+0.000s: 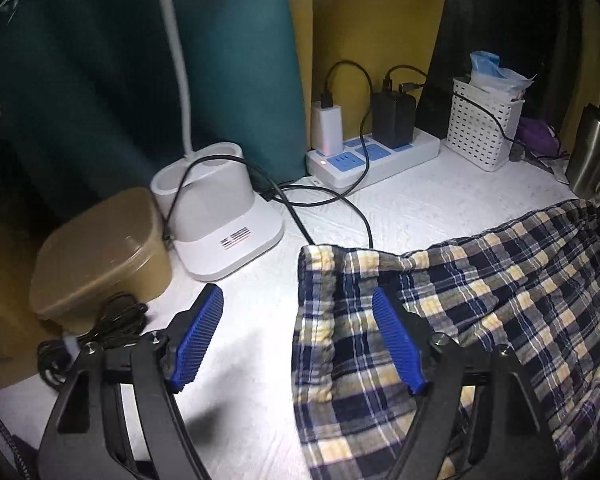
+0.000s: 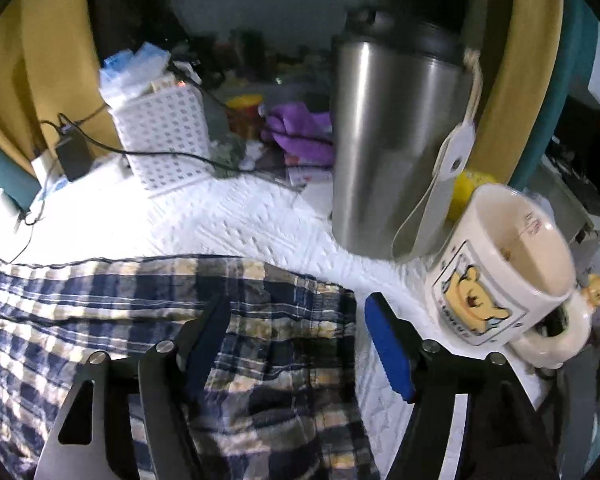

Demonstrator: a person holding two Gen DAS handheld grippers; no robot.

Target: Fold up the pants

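Note:
The plaid pants (image 1: 480,304), navy, yellow and white, lie on a white textured table cover (image 1: 400,208). My left gripper (image 1: 298,300) is open over their left edge, with one blue pad above bare table and the other above the cloth. In the right wrist view the pants (image 2: 160,320) fill the lower left. My right gripper (image 2: 296,308) is open over their right edge, with its left finger above the cloth and its right finger above the white cover (image 2: 240,220).
At the left stand a tan lidded box (image 1: 100,256), a white lamp base (image 1: 220,216) and a power strip (image 1: 372,152) with chargers and cables. A white basket (image 1: 484,124) stands at the back. A steel tumbler (image 2: 396,140) and a bear mug (image 2: 504,272) stand close to my right gripper.

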